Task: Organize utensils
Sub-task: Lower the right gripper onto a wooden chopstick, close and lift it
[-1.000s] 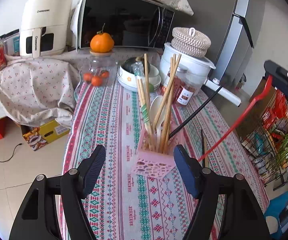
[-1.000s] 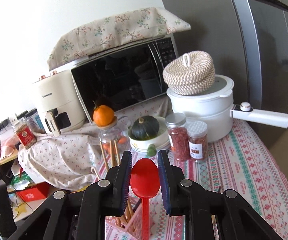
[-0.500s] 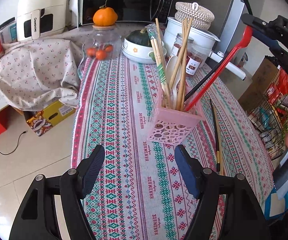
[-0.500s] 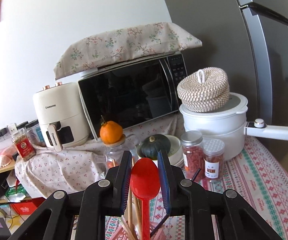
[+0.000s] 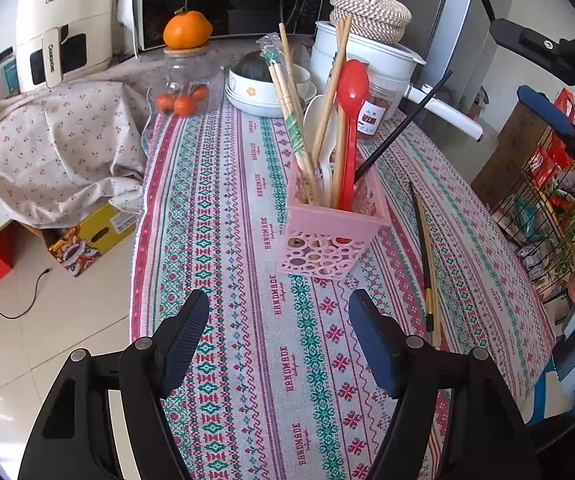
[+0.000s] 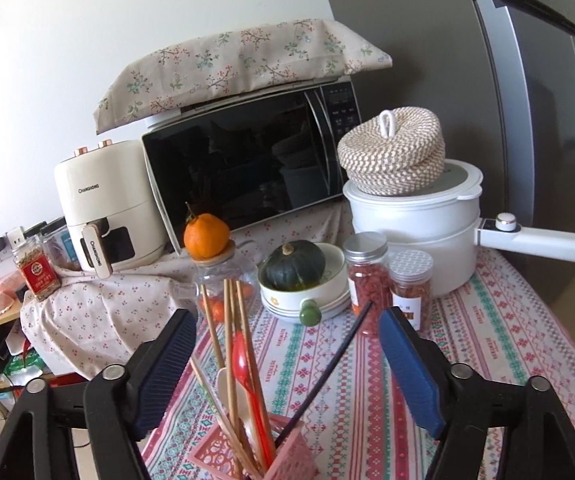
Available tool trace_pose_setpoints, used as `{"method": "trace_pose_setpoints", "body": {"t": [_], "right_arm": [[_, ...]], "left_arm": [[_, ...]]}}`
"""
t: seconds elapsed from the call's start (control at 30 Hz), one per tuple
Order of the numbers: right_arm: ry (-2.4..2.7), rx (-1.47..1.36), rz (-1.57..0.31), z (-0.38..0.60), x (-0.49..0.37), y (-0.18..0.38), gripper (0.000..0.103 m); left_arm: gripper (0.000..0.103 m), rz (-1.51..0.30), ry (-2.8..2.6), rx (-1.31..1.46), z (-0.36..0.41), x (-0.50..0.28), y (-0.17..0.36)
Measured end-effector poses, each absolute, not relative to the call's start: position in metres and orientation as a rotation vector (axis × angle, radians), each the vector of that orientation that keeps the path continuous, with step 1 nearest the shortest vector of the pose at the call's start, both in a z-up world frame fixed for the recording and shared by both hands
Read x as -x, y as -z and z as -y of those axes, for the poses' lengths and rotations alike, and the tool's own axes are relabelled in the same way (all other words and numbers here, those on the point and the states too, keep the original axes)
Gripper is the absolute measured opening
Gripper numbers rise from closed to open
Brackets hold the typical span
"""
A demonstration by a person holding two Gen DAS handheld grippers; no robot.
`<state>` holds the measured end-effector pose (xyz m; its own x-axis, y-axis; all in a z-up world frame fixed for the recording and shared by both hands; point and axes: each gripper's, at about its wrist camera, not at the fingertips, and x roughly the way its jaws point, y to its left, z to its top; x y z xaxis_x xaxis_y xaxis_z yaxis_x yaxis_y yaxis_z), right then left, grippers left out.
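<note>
The red spoon (image 5: pixel 350 120) is standing bowl-up in the pink holder (image 5: pixel 333 236), which is sitting near the middle of the desk (image 5: pixel 215 208), leaning among wooden chopsticks (image 5: pixel 329 92), a white spoon (image 5: pixel 319 128) and one black chopstick (image 5: pixel 401 128). The right gripper (image 6: pixel 287 364) is hovering just above the holder with its jaws spread wide and nothing between them. The left gripper (image 5: pixel 279 340) is hanging over the near edge of the desk, also wide open and holding nothing.

A loose pair of chopsticks (image 5: pixel 425 256) is lying flat on the cloth just to the right of the holder, pointing from the near edge toward the far one. Judging by the task, these are likely the next thing to collect. They are looking thin, stiff and light, with a smooth dark finish and a gold band, so they will probably be slipping or rolling against each other when pinched. Lying flush on the cloth, they are offering little height for the pads; taking hold across both sticks near their middle should be keeping them together and balanced. The holder itself seems a light plastic thing, tall with its load, so any utensil going in at an angle could be tipping or nudging it.
</note>
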<state>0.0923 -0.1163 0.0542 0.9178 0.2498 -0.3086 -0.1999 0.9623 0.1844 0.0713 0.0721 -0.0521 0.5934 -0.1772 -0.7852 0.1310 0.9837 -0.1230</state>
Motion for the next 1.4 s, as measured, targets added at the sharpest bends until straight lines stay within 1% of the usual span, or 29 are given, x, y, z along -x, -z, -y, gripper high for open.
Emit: {"method": "trace_pose_setpoints", "body": {"t": [0.1,0.2,0.4,0.47,0.57,0.73,0.9,1.07,1.17,1.37,1.4], "right_arm": [[-0.201,-0.141,-0.365,0.134,-0.088,-0.051,0.098],[-0.173,-0.146,-0.405,0.153,-0.086,-0.044,0.102],[-0.117,-0.132,-0.505,0.185,-0.088,-0.029,0.103],[-0.100,-0.126,-0.545,0.194,-0.090,-0.022,0.103],[-0.076,-0.122,-0.613,0.205,-0.095,-0.011,0.103],[-0.033,-0.162,-0.741,0.221,-0.110,0.014,0.103],[0.002,-0.214,-0.909,0.228,-0.132,0.046,0.103],[0.049,-0.173,-1.060,0.222,-0.152,0.083,0.103],[0.080,-0.152,-1.107,0.219,-0.164,0.101,0.103],[0.177,-0.065,-1.146,0.216,-0.181,0.123,0.103],[0.163,-0.086,-1.134,0.218,-0.181,0.124,0.103]], "left_arm": [[0.076,-0.918,0.185,0.038,-0.063,-0.070,0.050],[0.080,-0.917,0.187,0.019,-0.052,-0.069,0.048],[0.091,-0.923,0.188,-0.001,-0.034,-0.070,0.048],[0.098,-0.920,0.191,-0.011,-0.028,-0.071,0.049],[0.102,-0.929,0.203,-0.032,-0.018,-0.072,0.052],[0.103,-0.962,0.209,-0.057,-0.005,-0.077,0.062],[0.103,-1.011,0.219,-0.051,-0.001,-0.084,0.074],[0.103,-1.042,0.226,-0.045,-0.002,-0.090,0.080],[0.103,-1.059,0.241,-0.058,-0.001,-0.092,0.082],[0.103,-1.068,0.249,-0.061,0.000,-0.094,0.083],[0.103,-1.067,0.250,-0.062,0.000,-0.094,0.083]]}}
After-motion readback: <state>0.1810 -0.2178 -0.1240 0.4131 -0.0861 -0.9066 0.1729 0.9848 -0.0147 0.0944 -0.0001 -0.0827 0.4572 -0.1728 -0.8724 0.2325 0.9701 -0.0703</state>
